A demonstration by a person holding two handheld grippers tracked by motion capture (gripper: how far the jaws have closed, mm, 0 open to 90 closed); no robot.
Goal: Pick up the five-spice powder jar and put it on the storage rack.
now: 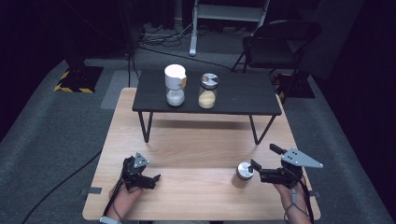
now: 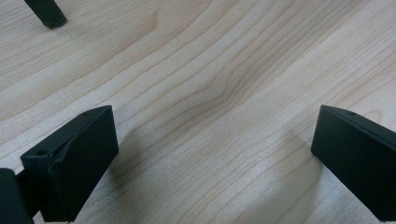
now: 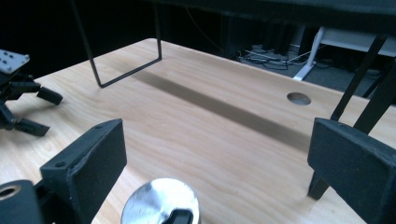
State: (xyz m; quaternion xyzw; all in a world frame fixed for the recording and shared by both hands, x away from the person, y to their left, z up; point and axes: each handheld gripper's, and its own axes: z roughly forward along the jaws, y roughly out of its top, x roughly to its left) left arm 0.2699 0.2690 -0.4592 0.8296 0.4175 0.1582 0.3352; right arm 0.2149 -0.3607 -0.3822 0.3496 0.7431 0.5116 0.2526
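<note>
Between my right claw's (image 3: 205, 172) wide-open jaws stands a steel-lidded jar (image 3: 161, 204), ungripped; high view adds two filled jars (image 1: 207, 91) on the shelf

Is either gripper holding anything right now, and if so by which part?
Nothing is held. The right gripper stands open beside the small silver-lidded jar on the light wooden table, its fingers apart from it. The left gripper is open over bare wood.
</note>
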